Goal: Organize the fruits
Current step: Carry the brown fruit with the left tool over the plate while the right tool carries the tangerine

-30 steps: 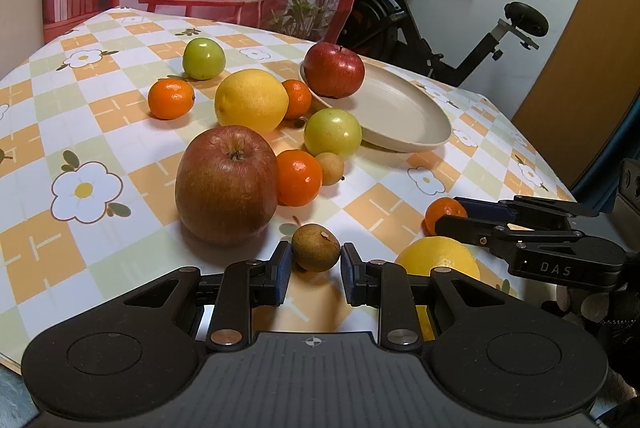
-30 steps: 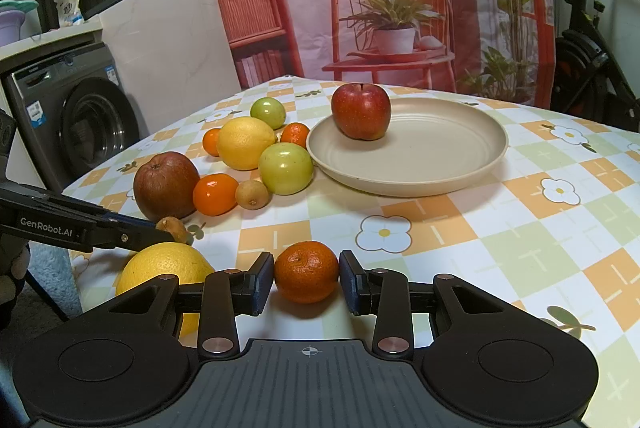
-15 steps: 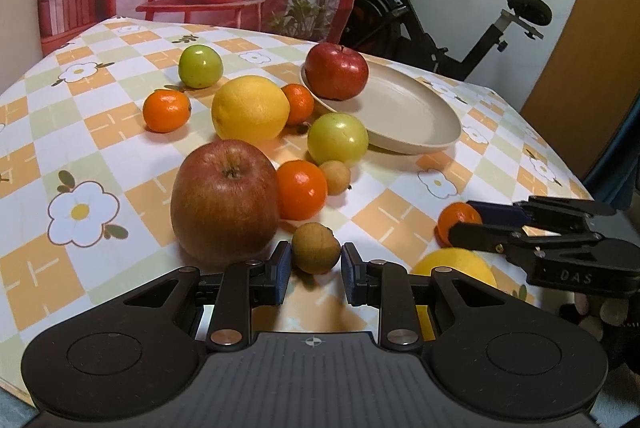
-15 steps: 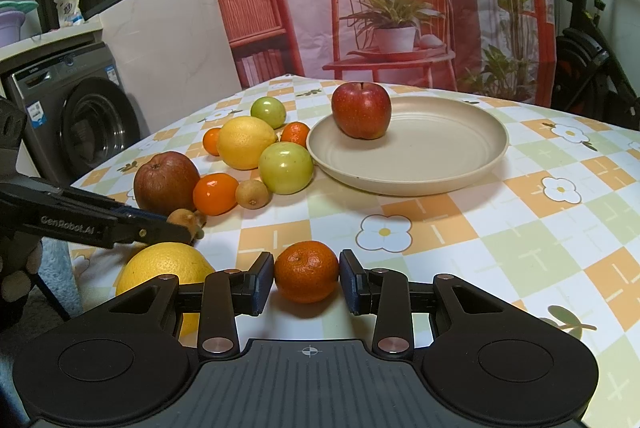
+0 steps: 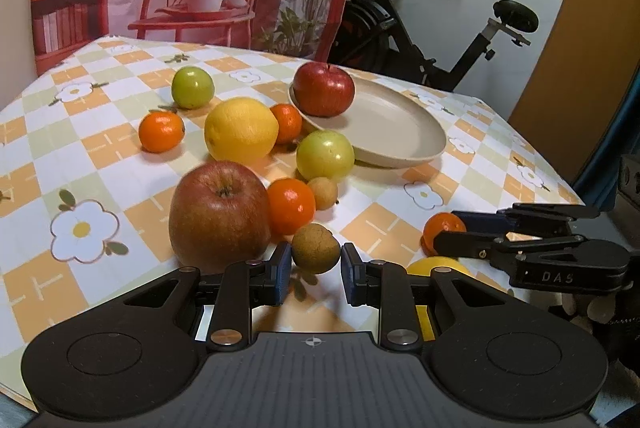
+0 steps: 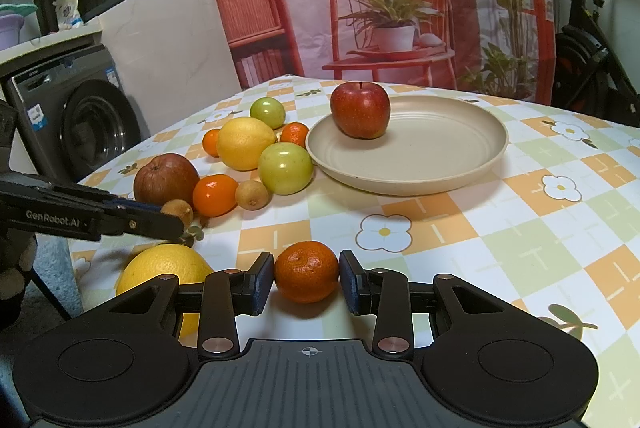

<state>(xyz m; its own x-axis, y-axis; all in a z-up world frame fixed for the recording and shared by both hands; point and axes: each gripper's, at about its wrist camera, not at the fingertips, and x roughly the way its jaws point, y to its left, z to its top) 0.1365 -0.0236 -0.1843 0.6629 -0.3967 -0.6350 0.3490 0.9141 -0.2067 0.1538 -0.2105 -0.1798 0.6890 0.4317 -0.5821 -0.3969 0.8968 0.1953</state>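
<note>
Tablecloth [image 6: 520, 212] checked with flowers, exercise bike [image 5: 420, 40] behind

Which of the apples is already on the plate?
The bright red apple, sitting on the beige plate near its far-left rim. The duller brownish-red apple rests on the tablecloth.

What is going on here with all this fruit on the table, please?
A person is sorting fruit with two handheld grippers. The left gripper has its jaws shut on a small brown fruit, and the right gripper has its jaws shut on a mandarin. So far only a red apple sits on the beige plate; the other fruit lies on the tablecloth beside it.
</note>
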